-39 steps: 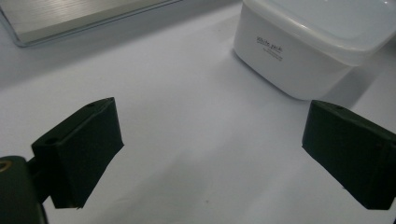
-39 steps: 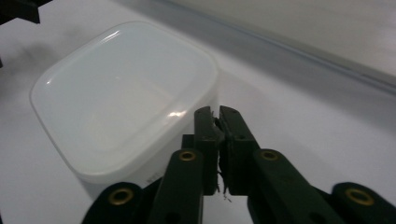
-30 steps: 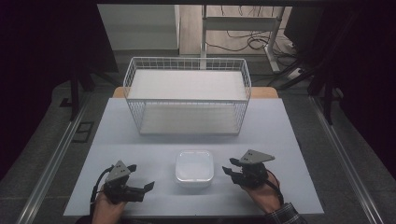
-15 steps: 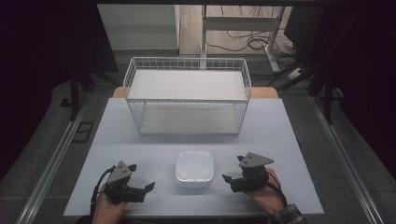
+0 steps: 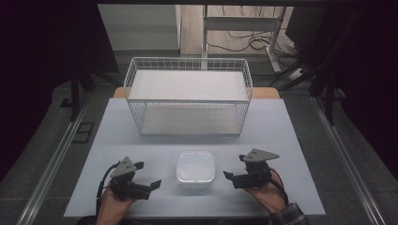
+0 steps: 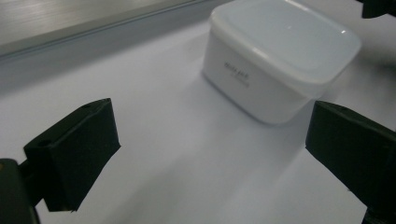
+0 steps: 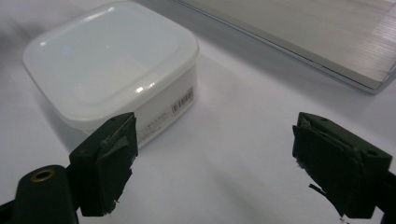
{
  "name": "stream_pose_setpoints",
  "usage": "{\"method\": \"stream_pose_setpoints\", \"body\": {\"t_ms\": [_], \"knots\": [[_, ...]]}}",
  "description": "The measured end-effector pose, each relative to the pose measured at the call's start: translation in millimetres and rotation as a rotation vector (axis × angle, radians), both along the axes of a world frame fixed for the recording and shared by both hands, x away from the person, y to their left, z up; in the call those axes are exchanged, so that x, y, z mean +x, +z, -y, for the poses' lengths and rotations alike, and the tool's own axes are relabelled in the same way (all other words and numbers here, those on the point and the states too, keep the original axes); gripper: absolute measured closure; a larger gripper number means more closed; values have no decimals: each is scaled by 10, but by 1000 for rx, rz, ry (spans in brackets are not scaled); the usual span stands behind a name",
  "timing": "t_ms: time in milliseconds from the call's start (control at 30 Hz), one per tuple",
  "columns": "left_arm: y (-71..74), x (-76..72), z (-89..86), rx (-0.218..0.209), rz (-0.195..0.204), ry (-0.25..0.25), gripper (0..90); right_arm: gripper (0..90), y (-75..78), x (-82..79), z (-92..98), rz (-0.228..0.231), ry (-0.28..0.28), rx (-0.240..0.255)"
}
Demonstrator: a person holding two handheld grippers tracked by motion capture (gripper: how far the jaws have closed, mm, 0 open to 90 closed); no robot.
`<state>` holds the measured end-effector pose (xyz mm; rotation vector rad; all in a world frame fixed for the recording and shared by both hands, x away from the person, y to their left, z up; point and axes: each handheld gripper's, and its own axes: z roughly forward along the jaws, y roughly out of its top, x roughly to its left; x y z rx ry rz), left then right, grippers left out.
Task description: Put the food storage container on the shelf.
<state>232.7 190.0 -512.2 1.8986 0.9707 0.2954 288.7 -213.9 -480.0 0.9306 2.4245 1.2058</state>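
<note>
right gripper drops level with the box

lowered since a second ago, the right gripper (image 5: 227, 176) now rests near the tabletop (image 5: 281, 126), level with the left gripper (image 5: 156, 183). both flank the lidded white plastic container (image 5: 195, 168), apart from it, fingers spread wide and pointing inward. it looks like a two-sided grasp is being lined up. behind stands a white wire basket (image 5: 188, 101).

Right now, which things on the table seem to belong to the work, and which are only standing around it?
Likely in the work:
- white lidded box, between both grippers
- left gripper, jaws open
- right gripper, jaws open
- wire basket, perhaps the destination

Standing around:
- cables on the floor
- metal frame behind the table
</note>
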Motion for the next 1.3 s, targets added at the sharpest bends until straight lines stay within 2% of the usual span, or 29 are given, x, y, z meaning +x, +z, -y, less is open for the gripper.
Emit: {"method": "stream_pose_setpoints", "body": {"t_ms": [167, 333, 400, 533, 700, 833, 867, 900, 967, 1033, 1067, 1133, 1200, 1300], "knots": [[37, 99, 165, 21, -3, -35, 53, 152, 51, 23, -51, -28, 5, 21], [62, 195, 289, 0, -7, -66, 74, 153, 74, 40, -151, -37, 21, 4], [67, 218, 312, 0, -6, -70, 79, 156, 68, 53, -190, -42, 28, 8], [83, 364, 423, -7, 1, -87, 78, 158, 65, 98, -261, -58, 42, 40], [66, 508, 573, -22, -17, -117, 60, 154, 29, 144, -375, -88, 72, 56], [-8, 570, 668, -5, -56, -133, 60, 137, -28, 186, -476, -130, 94, 58], [-8, 570, 668, -5, -56, -133, 56, 135, -43, 193, -498, -143, 99, 60], [-37, 580, 661, -40, -91, -145, 67, 132, -61, 200, -518, -155, 105, 55], [-48, 578, 650, -60, -124, -169, 80, 129, -97, 196, -551, -181, 117, 40], [-51, 543, 653, -83, -148, -205, 126, 166, -114, 192, -554, -219, 129, 66], [-51, 543, 653, -83, -148, -205, 140, 186, -111, 181, -555, -230, 143, 66], [-8, 443, 671, -50, -149, -195, 157, 190, -102, 136, -567, -235, 149, 51], [22, 370, 638, -49, -148, -180, 247, 233, -87, 81, -562, -231, 130, 44], [40, 269, 567, -69, -148, -164, 404, 358, -48, 10, -511, -223, 105, 50]]}}
